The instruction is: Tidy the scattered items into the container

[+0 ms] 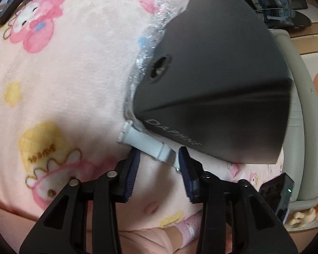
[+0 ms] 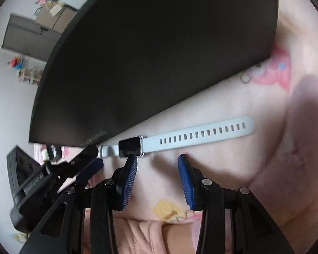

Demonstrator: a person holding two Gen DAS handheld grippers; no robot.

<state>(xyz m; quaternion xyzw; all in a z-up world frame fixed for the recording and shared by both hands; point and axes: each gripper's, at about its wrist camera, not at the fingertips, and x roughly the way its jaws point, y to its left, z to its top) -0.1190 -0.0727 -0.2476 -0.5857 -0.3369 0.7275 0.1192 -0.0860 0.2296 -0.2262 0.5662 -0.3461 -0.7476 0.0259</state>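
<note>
One white smartwatch (image 2: 137,146) lies flat on the pink cartoon blanket (image 1: 59,89), just beside the one black box (image 1: 218,80). The left gripper (image 1: 159,158) is spread around its strap; the right gripper (image 2: 158,163) is spread near its face. Only the left wrist view shows bubble wrap (image 1: 146,48); only the right shows a small ring (image 2: 244,77).

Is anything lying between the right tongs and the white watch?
No. In the right wrist view, only bare pink cartoon-print blanket separates the open right tongs from the white silicone-strap smartwatch.
</note>
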